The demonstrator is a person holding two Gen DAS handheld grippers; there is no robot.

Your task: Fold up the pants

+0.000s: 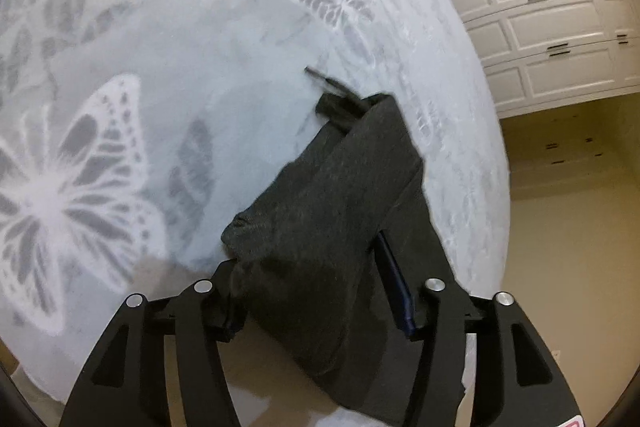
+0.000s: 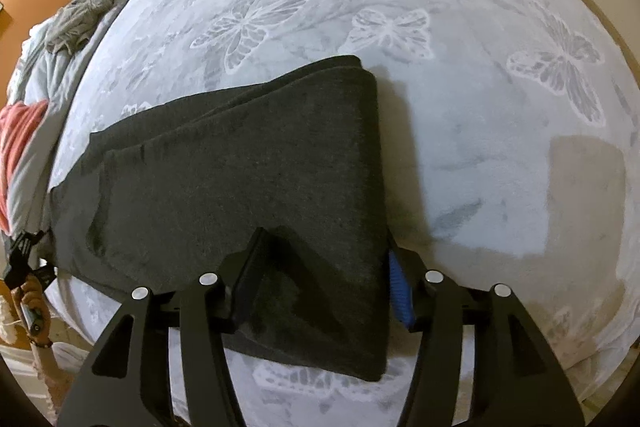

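Dark grey pants (image 2: 240, 163) lie folded lengthwise on a pale blanket with butterfly prints (image 2: 460, 107). My right gripper (image 2: 324, 275) is low over the folded end, its wide-apart fingers straddling the cloth, the blue pad (image 2: 400, 291) at the fold's right edge. In the left wrist view the pants (image 1: 328, 195) bunch up between the fingers of my left gripper (image 1: 312, 267), lifted off the blanket (image 1: 200, 67), with a drawstring (image 1: 324, 79) trailing at the far end. The cloth hides how tightly either gripper holds it.
White panelled cabinets (image 1: 552, 27) stand beyond the bed. A grey garment (image 2: 80, 19) and a red cloth (image 2: 18, 131) lie at the bed's left edge. The person's hand with the other gripper (image 2: 24, 267) shows at the far left.
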